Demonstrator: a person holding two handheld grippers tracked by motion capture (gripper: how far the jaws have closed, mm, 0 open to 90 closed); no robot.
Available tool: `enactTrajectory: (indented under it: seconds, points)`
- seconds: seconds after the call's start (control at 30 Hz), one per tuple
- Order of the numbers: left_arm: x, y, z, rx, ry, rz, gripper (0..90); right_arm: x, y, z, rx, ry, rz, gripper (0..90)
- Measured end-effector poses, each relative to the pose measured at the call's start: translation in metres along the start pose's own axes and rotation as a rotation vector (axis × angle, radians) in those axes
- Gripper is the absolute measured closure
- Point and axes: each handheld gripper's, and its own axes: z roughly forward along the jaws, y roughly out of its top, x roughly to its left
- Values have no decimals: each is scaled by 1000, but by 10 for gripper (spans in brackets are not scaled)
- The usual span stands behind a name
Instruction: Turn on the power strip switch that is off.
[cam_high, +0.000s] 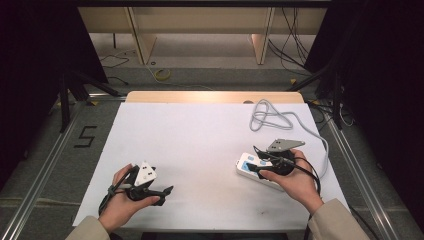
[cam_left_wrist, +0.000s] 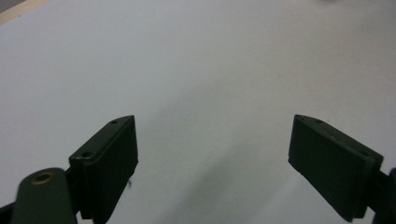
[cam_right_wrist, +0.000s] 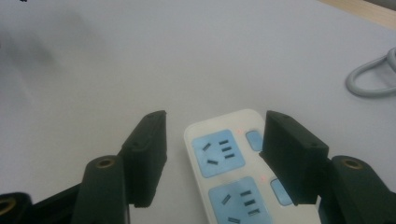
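Right tongs (cam_right_wrist: 212, 154) are spread fairly wide over the far end of the white power strip (cam_right_wrist: 233, 172). The pads aren't pressing on anything: one jaw hangs over bare worktop (cam_right_wrist: 140, 60) beside the strip, the other sits above the strip's edge, right by the little blue switch buttons (cam_right_wrist: 254, 139). So nothing is held on that side, it's just hovering with the strip partly between the jaws.

What I'd worry about: that jaw is really close to the switches, and the tiny red lights next to them look lit. If the hand drops or the jaws squeeze from here, I reckon a pad could clip a switch, or pinch the strip off-centre and twist it round on the smooth white surface. The grey cable (cam_high: 272, 117) loops away behind the strip too, so dragging the strip could pull that coil along.

In the high view the strip (cam_high: 250, 169) lies at the right side of the worktop, under the right hand (cam_high: 295, 180).

Left tongs (cam_left_wrist: 212, 158) are wide apart with nothing between them, just plain white surface. They sit near the front left (cam_high: 150, 192), well apart from the strip.
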Motion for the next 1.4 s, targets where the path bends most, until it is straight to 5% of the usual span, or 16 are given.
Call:
enactTrajectory:
  seconds: [0.47,1.4]
  points:
    - [0,0,0,1,-4,4,154,3,-13,-8,-48,44,12,314]
    - [-1,-2,-2,1,-8,5,154,3,-43,-30,-109,49,21,281]
